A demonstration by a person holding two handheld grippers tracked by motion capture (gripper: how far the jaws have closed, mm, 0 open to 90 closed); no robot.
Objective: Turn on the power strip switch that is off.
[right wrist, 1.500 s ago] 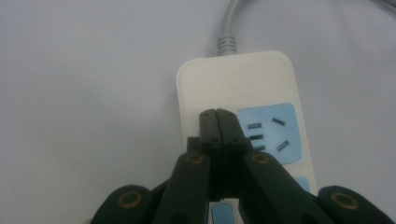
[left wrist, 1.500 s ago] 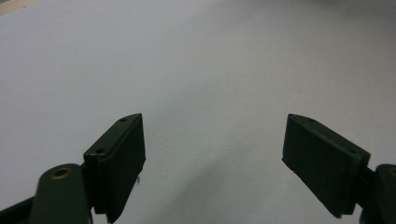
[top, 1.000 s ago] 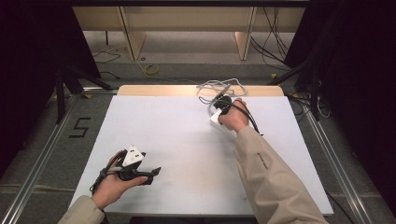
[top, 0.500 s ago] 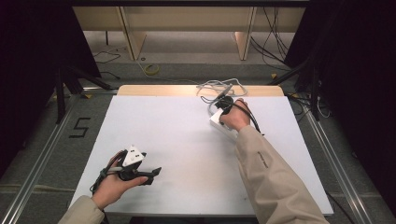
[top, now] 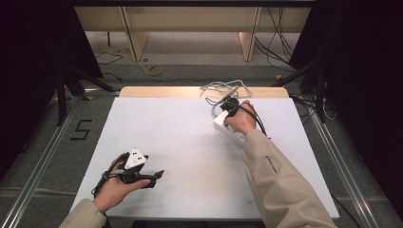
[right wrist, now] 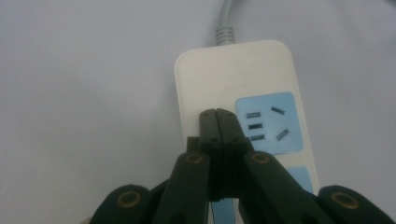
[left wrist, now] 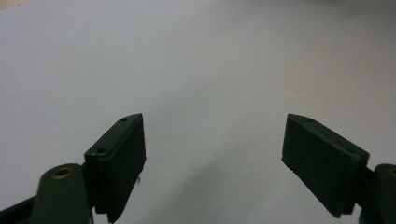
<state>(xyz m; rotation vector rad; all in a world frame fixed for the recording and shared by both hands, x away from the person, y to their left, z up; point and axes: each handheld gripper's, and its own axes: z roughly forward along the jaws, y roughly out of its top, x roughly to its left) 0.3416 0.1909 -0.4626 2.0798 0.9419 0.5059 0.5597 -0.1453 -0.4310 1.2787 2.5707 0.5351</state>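
We see a white power strip (right wrist: 238, 93) lying flat near the far right part of the white counter (top: 190, 142), with its grey cord (right wrist: 225, 21) going off the far end. Our right tongs (right wrist: 218, 116) are pressed tight together, holding nothing, with their tips over the strip beside a blue socket (right wrist: 267, 122). Our left tongs (left wrist: 212, 154) gape wide and empty over bare counter, near the front left.

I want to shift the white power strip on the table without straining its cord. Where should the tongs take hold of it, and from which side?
Grip the power strip across its narrow width, probably at the plain end near the cord. It lies flat with straight, parallel long edges, so open tongs coming from above could close on those edges. The right tongs are shut over it now.
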